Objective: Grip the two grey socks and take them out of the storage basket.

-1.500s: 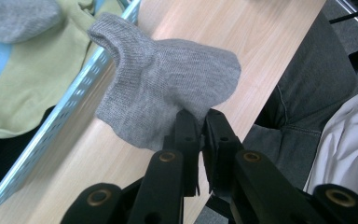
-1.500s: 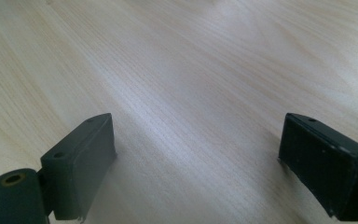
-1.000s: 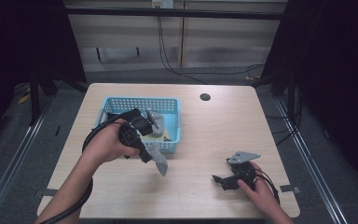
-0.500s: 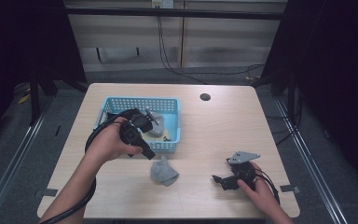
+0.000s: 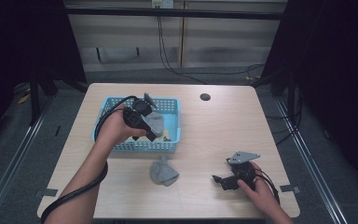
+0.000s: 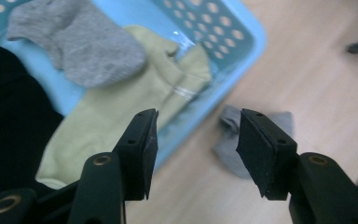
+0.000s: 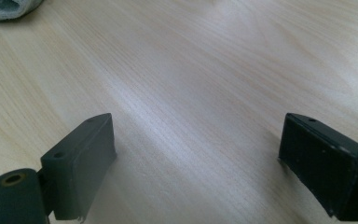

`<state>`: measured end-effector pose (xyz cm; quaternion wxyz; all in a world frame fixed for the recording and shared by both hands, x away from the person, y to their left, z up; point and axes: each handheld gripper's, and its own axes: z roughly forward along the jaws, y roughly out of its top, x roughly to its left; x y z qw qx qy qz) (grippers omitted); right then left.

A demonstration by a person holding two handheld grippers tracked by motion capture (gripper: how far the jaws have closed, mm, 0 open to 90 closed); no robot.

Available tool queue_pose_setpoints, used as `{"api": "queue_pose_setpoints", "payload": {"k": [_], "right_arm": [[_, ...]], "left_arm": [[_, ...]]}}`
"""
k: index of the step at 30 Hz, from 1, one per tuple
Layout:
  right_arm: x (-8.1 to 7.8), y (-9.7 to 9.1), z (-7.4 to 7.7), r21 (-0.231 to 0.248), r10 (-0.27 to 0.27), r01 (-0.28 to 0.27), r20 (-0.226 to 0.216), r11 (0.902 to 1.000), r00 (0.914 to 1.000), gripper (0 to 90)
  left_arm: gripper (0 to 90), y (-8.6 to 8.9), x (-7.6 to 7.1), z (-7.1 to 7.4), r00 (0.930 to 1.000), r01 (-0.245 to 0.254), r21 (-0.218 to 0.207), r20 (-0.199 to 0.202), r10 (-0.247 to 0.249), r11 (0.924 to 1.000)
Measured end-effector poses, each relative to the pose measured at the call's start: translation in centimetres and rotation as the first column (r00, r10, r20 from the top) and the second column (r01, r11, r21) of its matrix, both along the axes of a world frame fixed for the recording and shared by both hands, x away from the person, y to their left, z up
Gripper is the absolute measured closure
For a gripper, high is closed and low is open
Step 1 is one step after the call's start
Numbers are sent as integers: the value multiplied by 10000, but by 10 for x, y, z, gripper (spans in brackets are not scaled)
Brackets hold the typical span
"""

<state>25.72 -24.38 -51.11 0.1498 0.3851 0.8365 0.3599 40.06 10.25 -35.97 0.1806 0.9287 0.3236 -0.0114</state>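
Now left tongs (image 6: 193, 154) released, moved back over the blue basket (image 5: 172, 145), grey sock (image 5: 163, 171) dropped on table (image 5: 214, 126), right tongs (image 7: 198, 168) released.

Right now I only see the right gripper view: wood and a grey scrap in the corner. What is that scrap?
Observer: A grey sock lying crumpled on the table, just outside a blue basket.
Operator: Anything in the basket?
Observer: Yes, another grey sock and a pale yellow-green one, with something black beside them.
Operator: Where is the other gripper?
Observer: The left gripper hangs over the basket's near edge, jaws open, holding nothing.
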Motion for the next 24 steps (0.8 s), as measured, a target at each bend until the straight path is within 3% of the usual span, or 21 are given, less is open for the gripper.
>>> {"api": "queue_pose_setpoints", "payload": {"k": [4,8,13,24], "right_arm": [[0,0,0,10,39,-39,1,10000,10000,100],[0,0,0,9,38,-38,1,10000,10000,100],[0,0,0,10,37,-37,0,10000,10000,100],[0,0,0,7,48,-48,11,10000,10000,100]], "left_arm": [[441,4,19,-18,9955,-899,-208,272,904,9957],[437,8,32,-31,9894,-1380,-245,430,1389,9901],[413,11,45,-46,9843,-1658,-350,553,1675,9855],[392,-4,60,-78,9843,-1703,-561,365,1724,9838]]}}
